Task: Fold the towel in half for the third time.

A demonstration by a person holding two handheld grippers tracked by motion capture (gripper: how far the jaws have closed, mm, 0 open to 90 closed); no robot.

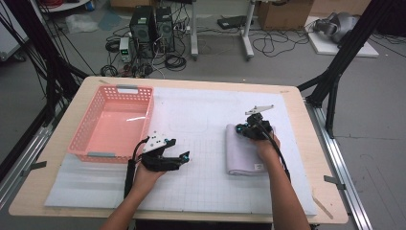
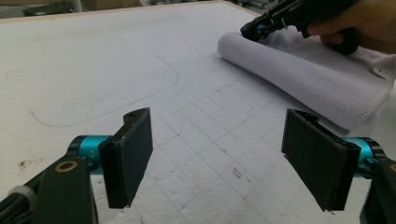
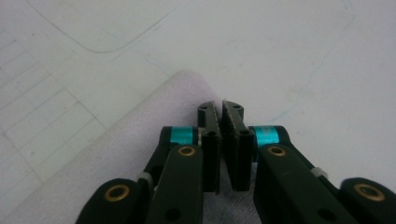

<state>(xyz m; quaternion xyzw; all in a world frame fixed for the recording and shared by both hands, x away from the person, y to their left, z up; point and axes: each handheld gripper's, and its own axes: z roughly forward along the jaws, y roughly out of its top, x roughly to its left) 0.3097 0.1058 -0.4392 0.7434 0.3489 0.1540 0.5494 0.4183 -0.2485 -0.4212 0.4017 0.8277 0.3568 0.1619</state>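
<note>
A folded pale lavender towel [image 1: 244, 155] [image 2: 303, 70] [image 3: 116, 154] lies on the white gridded mat [image 1: 206, 182], right of centre. My right gripper [image 1: 241, 128] [image 3: 220, 109] rests over the towel's far end, its jaws shut together with no cloth visible between them. In the left gripper view the right gripper [image 2: 254, 30] touches the towel's far corner, with a hand behind it. My left gripper [image 1: 184, 156] [image 2: 217, 154] hovers low over the mat to the left of the towel. It is open wide, with nothing between its pads [image 2: 133, 154], and it points toward the towel.
A pink plastic basket [image 1: 149, 120], empty, stands on the mat at the left, just beyond my left hand. The wooden table [image 1: 297, 96] ends close behind the mat. Computers, cables and black frame legs are on the floor past the table.
</note>
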